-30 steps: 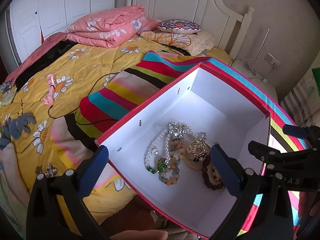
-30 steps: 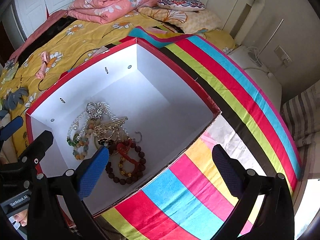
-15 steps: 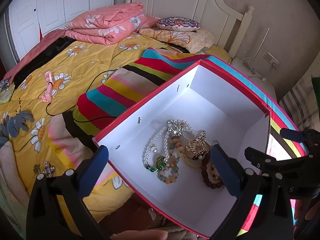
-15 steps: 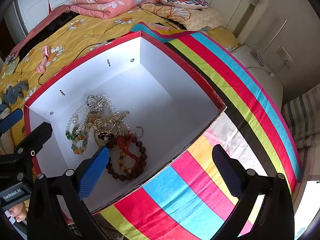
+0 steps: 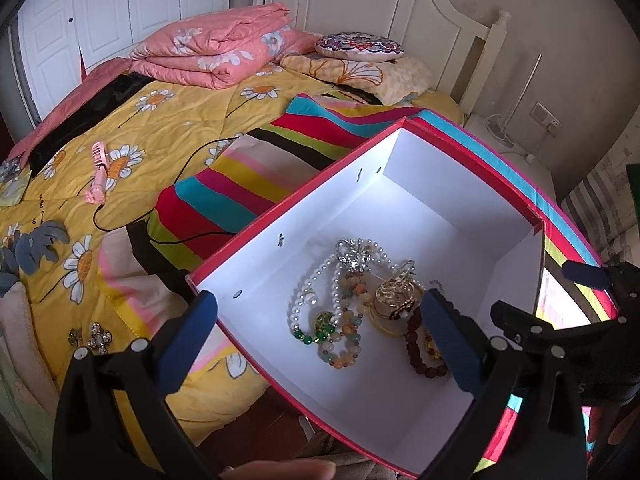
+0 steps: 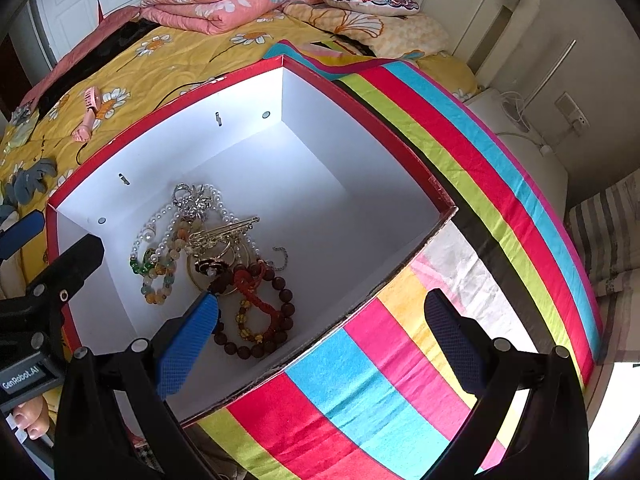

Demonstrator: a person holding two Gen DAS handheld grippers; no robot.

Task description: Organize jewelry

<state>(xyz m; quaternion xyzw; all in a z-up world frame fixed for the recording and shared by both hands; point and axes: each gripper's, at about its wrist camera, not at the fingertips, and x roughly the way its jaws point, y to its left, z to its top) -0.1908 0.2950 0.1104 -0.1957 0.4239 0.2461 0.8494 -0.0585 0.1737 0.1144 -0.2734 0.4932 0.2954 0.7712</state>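
Both your tongs are spread and empty; the jewelry heap lies in the box just ahead-left of your right tongs, nearer that hand.

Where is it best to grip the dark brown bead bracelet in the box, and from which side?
Probably the dark brown bead bracelet on its outer arc toward the box floor's bare side, coming from above: it lies flat, and its other side tangles with a red cord.

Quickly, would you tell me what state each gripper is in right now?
Left gripper: open, holding nothing.
Right gripper: open, holding nothing.
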